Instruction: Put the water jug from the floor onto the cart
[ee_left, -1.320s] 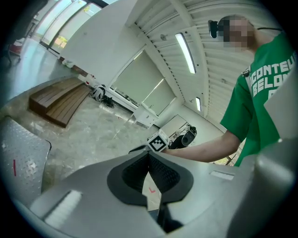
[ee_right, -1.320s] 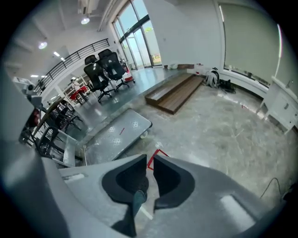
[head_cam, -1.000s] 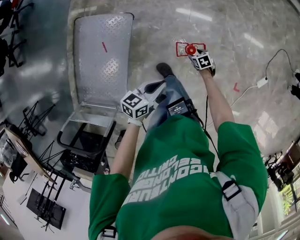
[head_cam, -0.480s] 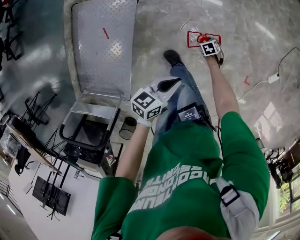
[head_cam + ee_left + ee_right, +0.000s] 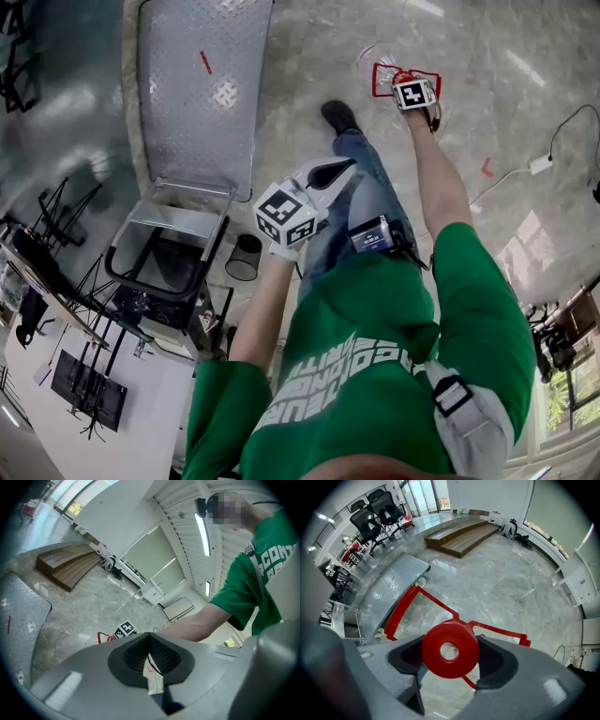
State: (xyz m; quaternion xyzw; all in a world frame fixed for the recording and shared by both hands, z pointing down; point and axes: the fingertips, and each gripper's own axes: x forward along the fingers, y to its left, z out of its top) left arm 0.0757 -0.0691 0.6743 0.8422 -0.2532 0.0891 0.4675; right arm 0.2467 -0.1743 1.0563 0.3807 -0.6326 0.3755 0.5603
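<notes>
1. We count one water jug (image 5: 382,79): clear, with one red cap (image 5: 450,649), standing on the floor near the cart.
2. One cart (image 5: 192,94), steel-plate deck.
3. Two grippers. Right gripper (image 5: 450,657) points down, its jaws opening around the cap. Left gripper (image 5: 150,637) is well apart from the jug, fingers pressed together.

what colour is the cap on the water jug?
Solid red. The cap shows best in the right gripper view, seen from straight above.

Water jug (image 5: 450,649): clear body, red cap, red handle frame. Cart (image 5: 187,103): silver deck, diamond tread pattern. Floor (image 5: 309,56): grey veined marble; shirt (image 5: 375,375): green, white lettering.
</notes>
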